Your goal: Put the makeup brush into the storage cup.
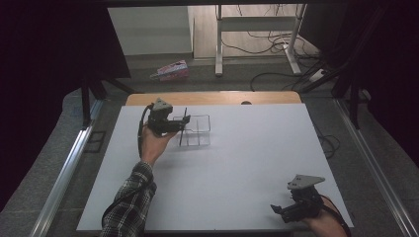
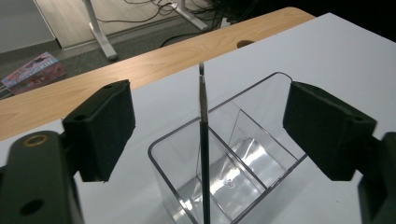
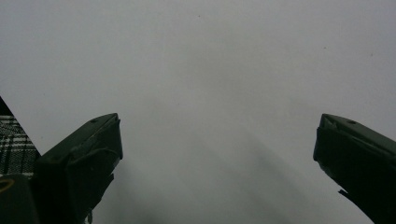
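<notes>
— Brush (image 2: 203, 140) is standing upright in the clear divided box (image 2: 261, 154) at the table's (image 1: 237, 163) far left; your left gripper (image 1: 179, 124) is gaping wide around it, not touching.

— Anything obstructing?

— No. Your right gripper (image 1: 277, 211), also wide, is idling near right; the brush's lower end is getting cut off.

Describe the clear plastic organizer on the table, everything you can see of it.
The clear plastic organizer is a see-through rectangular box with rounded corners, open on top, split by thin clear dividers into compartments. It stands upright on the white table, toward the far left, near the wooden edge. A thin dark brush stands nearly upright in a compartment near the left gripper, whose jaws stand open either side of the brush, clear of it. The other compartments look empty.
</notes>
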A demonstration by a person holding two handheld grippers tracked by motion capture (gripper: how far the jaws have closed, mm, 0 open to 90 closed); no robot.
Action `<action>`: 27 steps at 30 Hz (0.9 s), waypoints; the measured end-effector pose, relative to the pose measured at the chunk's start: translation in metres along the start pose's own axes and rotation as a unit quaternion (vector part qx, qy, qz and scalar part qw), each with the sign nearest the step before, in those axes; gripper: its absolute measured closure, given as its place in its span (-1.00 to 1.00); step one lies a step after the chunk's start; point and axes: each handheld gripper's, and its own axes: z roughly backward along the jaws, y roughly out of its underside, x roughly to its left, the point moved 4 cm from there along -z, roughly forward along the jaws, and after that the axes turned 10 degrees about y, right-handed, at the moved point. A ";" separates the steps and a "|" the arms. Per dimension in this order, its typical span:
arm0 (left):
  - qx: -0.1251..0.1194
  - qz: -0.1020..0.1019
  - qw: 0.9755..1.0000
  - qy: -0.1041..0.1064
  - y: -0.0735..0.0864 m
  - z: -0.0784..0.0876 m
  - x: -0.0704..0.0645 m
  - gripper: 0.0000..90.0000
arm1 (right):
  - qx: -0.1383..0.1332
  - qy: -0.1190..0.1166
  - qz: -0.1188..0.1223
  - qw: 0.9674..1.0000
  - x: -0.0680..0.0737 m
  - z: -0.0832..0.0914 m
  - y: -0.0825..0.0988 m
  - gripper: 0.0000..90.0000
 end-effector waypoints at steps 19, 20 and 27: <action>0.044 -0.016 0.999 0.015 0.004 0.007 -0.004 -0.95 | -0.001 0.001 -0.001 1.000 0.000 0.000 0.000 -0.97; 0.046 -0.017 0.999 0.016 0.005 0.008 -0.004 -0.95 | -0.001 0.001 -0.001 1.000 0.000 0.000 0.000 -0.97; 0.052 -0.025 0.998 0.015 0.009 0.013 -0.004 -0.96 | -0.001 0.001 -0.003 1.000 0.000 0.000 0.000 -0.97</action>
